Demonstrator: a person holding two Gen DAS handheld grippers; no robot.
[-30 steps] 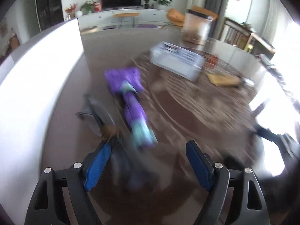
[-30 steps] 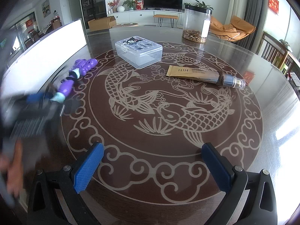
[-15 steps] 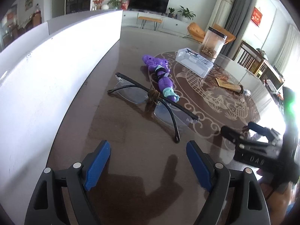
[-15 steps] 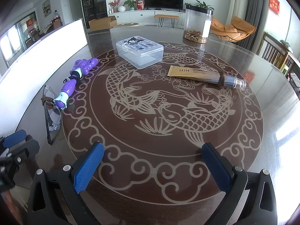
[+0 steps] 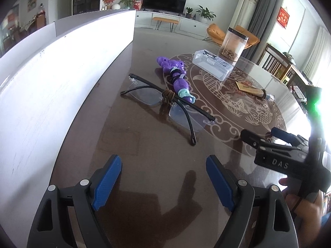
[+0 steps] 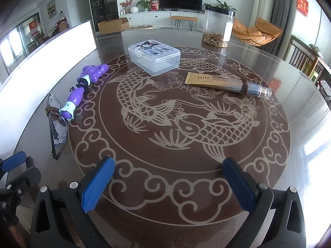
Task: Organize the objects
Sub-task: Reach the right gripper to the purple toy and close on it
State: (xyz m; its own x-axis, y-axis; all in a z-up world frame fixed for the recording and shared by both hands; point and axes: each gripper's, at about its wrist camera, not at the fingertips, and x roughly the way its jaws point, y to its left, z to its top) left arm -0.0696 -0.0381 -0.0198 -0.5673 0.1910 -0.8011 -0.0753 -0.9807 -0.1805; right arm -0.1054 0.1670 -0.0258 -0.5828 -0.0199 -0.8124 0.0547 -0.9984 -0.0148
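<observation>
A pair of glasses (image 5: 165, 101) with a brown band wound round its bridge lies on the dark table, folded arms toward me. A purple toy (image 5: 175, 76) touches its far side. My left gripper (image 5: 163, 177) hovers open short of the glasses, nothing between its blue pads. In the right wrist view the glasses (image 6: 55, 122) and the purple toy (image 6: 82, 88) sit at the left. My right gripper (image 6: 167, 177) is open and empty over the near rim of the fish pattern. A gold tube (image 6: 225, 84) with a brown band lies at the right.
A clear lidded box (image 6: 154, 56) stands at the back centre and a tall clear jar (image 6: 218, 28) behind it. A white board (image 5: 51, 78) walls the table's left side. A hand (image 5: 304, 202) holds the right gripper's body at the lower right of the left wrist view.
The left gripper pulled back from the glasses and toy, which now lie still farther ahead; its view has gone from blurred to sharp. The right gripper stayed put.
</observation>
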